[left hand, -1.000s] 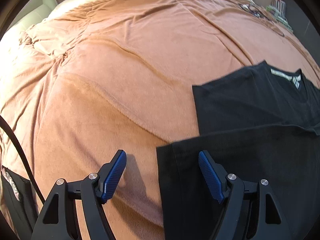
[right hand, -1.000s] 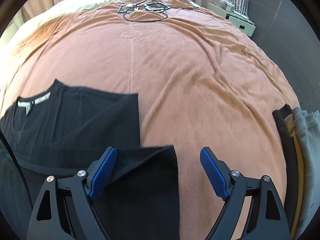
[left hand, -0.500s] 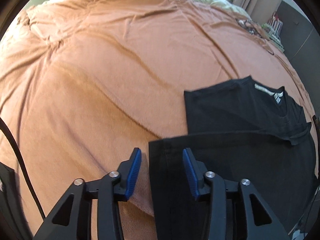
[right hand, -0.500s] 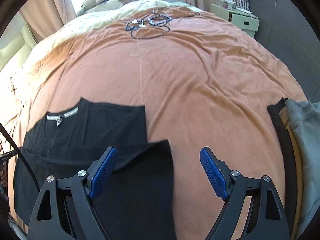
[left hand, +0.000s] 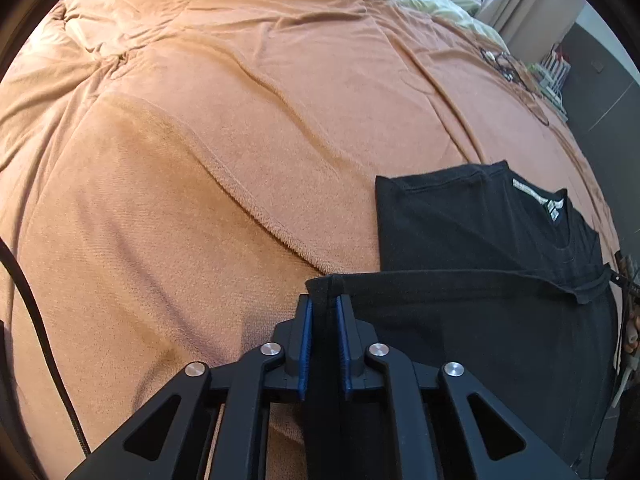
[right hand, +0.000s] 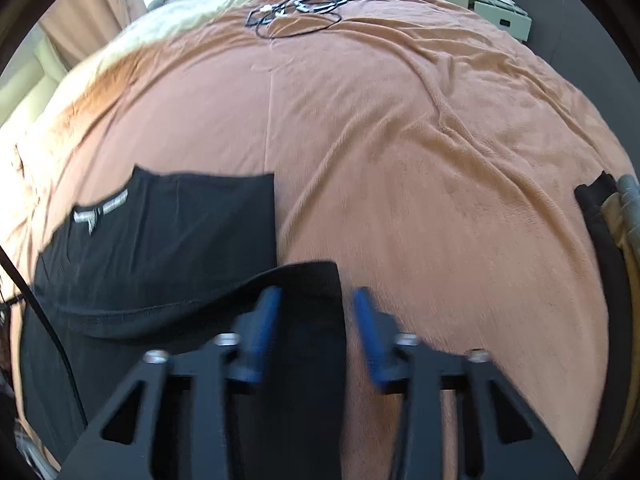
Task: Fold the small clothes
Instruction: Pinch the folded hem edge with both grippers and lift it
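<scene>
Black T-shirt (left hand: 480,264) lies flat on the orange blanket (left hand: 240,160) of the bed, near the bed's near edge, collar with its label (left hand: 540,200) pointing toward the far edge. Sleeves look already folded in, so it's a long rectangle whose long axis runs from the near edge to the far edge.

Left gripper (left hand: 322,320): jaws have just been closing and now stand narrow, blue pads pinching the shirt's near hem corner on the left side. Fabric is bunched between them.

Right gripper (right hand: 316,320): jaws have just been closing too. This frame is motion-blurred and shows the pads apart with the right hem corner between them, so the frame alone can't confirm a clamp. I judge it shut on the cloth or nearly so.

Key relation: both grippers sit at the hem end, one per corner, and the collar lies straight ahead of both. My read is that the next move is lifting the hem and carrying it forward onto the collar to halve the shirt. Both corners need to travel together or the fold skews.

Risk: right corner slips if the grip isn't seated.

Stack of folded clothes (right hand: 608,232) sits at the bed's right edge, and cables (right hand: 300,8) lie near the far edge, both well apart from the shirt.
</scene>
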`<action>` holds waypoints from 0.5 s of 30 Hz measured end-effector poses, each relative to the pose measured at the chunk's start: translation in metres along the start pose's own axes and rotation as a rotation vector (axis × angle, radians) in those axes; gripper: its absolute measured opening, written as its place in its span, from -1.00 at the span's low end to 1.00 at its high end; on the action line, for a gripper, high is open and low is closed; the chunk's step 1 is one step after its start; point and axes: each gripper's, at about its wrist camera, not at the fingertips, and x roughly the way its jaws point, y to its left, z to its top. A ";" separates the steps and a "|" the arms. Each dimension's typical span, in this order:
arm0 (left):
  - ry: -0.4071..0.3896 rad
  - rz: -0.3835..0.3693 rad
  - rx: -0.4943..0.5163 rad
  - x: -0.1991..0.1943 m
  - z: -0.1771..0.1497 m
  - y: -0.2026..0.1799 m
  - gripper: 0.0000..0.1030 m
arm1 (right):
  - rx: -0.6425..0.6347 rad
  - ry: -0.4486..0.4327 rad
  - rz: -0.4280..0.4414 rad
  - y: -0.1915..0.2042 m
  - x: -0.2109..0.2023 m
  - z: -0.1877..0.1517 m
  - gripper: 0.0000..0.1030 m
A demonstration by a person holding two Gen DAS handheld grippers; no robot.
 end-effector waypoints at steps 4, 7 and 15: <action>-0.055 -0.004 0.008 -0.017 -0.003 -0.002 -0.89 | 0.038 -0.058 0.034 -0.005 -0.013 -0.009 -0.97; -0.084 -0.005 0.007 -0.033 -0.003 -0.004 -0.89 | 0.041 -0.108 0.043 -0.006 -0.030 -0.014 -0.97; -0.191 0.021 0.022 -0.093 0.000 -0.027 -0.90 | 0.026 -0.235 0.061 0.005 -0.103 -0.033 -0.98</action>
